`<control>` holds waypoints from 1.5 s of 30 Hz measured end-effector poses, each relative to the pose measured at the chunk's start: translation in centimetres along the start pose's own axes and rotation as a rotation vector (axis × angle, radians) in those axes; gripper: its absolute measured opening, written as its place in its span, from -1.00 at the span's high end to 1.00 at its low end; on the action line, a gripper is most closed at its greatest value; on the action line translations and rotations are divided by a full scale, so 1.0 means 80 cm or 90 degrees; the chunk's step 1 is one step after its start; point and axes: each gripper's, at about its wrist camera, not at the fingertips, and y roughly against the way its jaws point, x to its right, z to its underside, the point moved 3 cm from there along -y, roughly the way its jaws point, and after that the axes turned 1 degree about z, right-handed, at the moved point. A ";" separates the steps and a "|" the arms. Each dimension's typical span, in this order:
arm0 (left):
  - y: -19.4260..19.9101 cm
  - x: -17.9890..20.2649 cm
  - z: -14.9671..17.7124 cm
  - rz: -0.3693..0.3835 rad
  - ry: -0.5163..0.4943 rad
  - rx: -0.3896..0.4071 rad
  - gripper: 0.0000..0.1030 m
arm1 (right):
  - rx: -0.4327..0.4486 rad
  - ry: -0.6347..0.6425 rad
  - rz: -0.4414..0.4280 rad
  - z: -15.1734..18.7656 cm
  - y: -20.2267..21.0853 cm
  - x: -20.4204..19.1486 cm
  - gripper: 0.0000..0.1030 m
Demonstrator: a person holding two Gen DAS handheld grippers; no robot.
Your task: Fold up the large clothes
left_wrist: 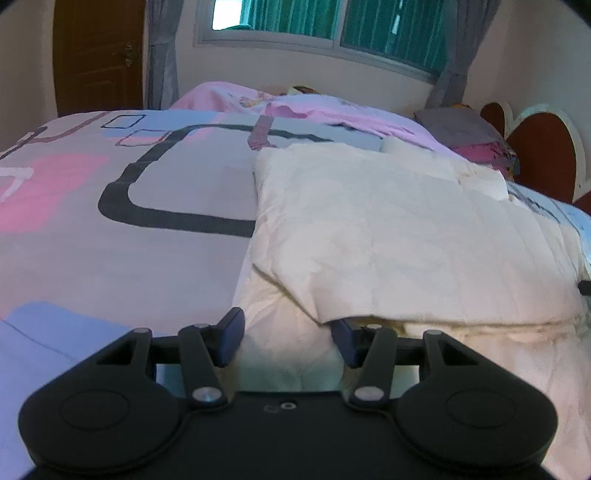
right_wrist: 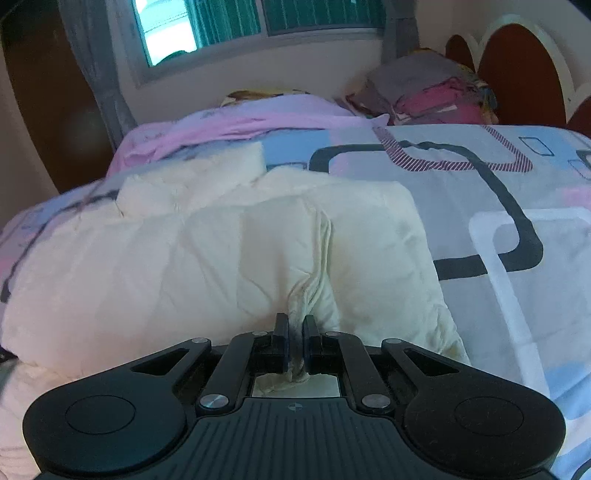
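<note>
A large cream-white garment (left_wrist: 399, 236) lies partly folded on the bed, its upper layer folded over a lower one. My left gripper (left_wrist: 286, 332) is open at the garment's near left edge; cloth lies between the jaws, and the right finger is partly tucked under the folded flap. In the right wrist view the same garment (right_wrist: 207, 251) bulges in front of me. My right gripper (right_wrist: 295, 332) is shut on a pinched ridge of the cream cloth.
The bed cover (left_wrist: 110, 206) is patterned grey, pink and blue with black rounded squares. A pink sheet (left_wrist: 317, 110) and a pile of pillows (right_wrist: 432, 92) lie at the far end by the red headboard (right_wrist: 524, 70). A window (left_wrist: 332, 22) and a brown door (left_wrist: 96, 51) stand behind.
</note>
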 end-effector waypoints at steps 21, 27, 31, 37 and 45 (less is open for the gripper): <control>-0.041 0.078 -0.044 0.100 -0.070 0.017 -0.06 | -0.004 0.071 0.029 -0.048 -0.059 -0.001 0.39; -0.042 0.064 -0.102 0.070 -0.077 0.079 -0.41 | 0.052 0.068 0.031 -0.082 -0.055 0.000 0.39; -0.094 0.058 -0.128 0.072 -0.063 0.043 -0.41 | 0.010 0.071 0.040 -0.086 -0.092 0.008 0.39; -0.121 0.048 -0.113 0.071 -0.058 0.017 -0.44 | -0.007 0.086 0.052 -0.078 -0.107 0.008 0.39; -0.020 0.105 -0.073 0.098 -0.119 0.092 -0.44 | 0.079 0.092 -0.030 -0.056 -0.004 -0.034 -0.32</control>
